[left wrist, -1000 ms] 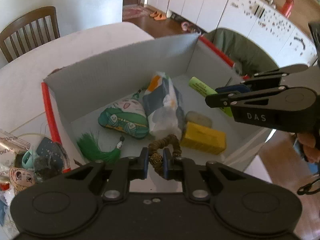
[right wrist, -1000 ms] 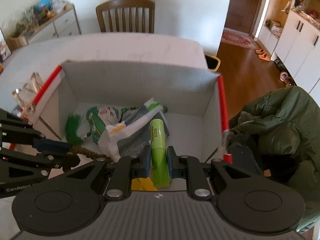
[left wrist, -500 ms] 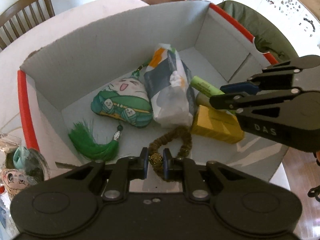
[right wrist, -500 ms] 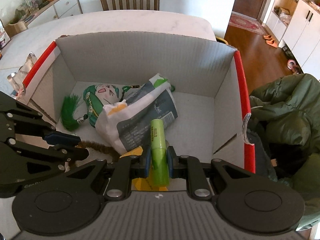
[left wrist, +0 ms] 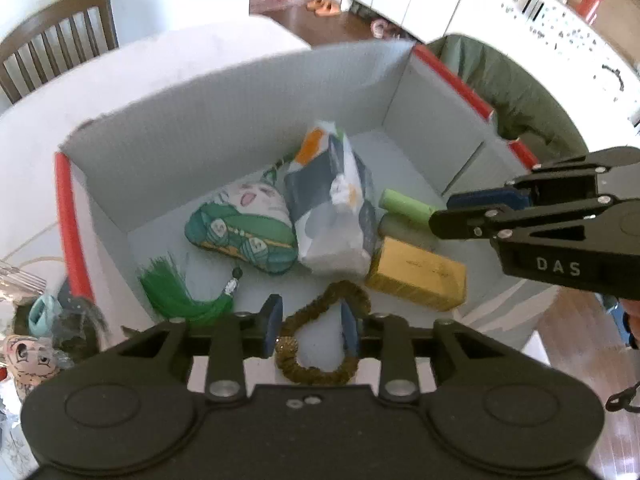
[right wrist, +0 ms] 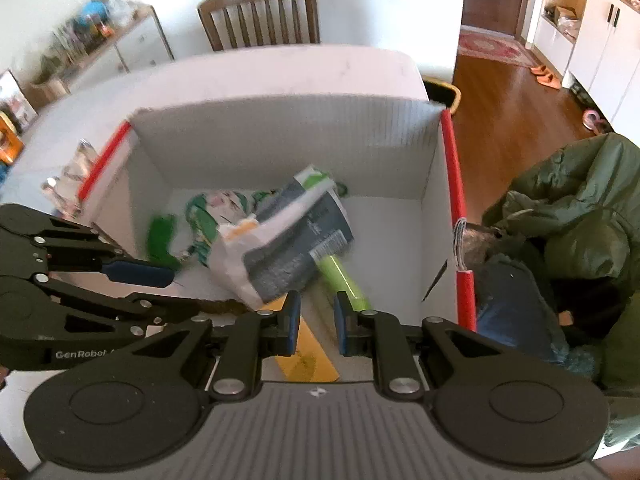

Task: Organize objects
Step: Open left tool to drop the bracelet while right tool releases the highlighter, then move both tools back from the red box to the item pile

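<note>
Hovering over the box (left wrist: 224,112), your left claw (left wrist: 310,326) gapes around the bracelet (left wrist: 320,344); your right claw (right wrist: 317,322) gapes above the green tube (right wrist: 342,278).

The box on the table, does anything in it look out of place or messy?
Nothing is spilled or damaged. Inside the box the items lie loosely jumbled: the printed bag leans over the green tube, and the yellow block sits askew beside it. The brown beaded loop lies below the open left gripper.

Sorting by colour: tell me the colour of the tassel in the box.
Green tassel, clearest in the left wrist view.
</note>
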`<state>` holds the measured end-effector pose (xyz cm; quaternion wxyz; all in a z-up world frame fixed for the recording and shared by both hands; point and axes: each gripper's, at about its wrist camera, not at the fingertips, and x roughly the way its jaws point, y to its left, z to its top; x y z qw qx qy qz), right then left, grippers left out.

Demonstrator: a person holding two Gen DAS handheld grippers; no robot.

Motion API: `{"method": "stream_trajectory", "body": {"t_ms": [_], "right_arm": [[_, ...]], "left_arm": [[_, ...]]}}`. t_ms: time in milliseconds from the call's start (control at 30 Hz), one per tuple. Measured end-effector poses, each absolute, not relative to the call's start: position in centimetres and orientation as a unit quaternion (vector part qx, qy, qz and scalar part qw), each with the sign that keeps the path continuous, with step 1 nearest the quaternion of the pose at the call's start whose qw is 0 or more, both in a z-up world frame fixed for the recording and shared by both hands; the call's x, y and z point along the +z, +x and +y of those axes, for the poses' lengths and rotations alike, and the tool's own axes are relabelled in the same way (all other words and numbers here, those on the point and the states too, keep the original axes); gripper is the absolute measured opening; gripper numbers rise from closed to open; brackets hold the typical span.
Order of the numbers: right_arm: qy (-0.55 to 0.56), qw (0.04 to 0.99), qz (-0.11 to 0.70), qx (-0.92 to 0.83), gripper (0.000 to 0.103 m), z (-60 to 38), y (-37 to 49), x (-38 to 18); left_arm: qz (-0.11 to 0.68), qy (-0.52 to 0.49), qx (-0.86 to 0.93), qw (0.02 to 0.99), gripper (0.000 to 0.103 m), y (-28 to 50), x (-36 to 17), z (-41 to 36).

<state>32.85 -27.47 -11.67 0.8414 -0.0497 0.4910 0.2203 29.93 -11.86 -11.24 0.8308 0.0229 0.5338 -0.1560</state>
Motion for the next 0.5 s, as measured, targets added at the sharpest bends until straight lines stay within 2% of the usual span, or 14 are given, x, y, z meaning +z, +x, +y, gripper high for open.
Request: {"method": "stream_trajectory", "body": {"t_ms": [333,500], "right_arm": [[-0.017,0.87,0.43,0.24,0.017,-28.8,29.9,-7.9],[-0.006,0.883,0.394,0.256,0.017,-28.5,28.2,-5.9]], "left_arm": [[0.479,-0.012,-0.149,0.865,0.037,26.8,-7.6,-10.6],[0.445,-0.023,-0.15,0.883,0.047,25.1,-5.6,-10.3]]}}
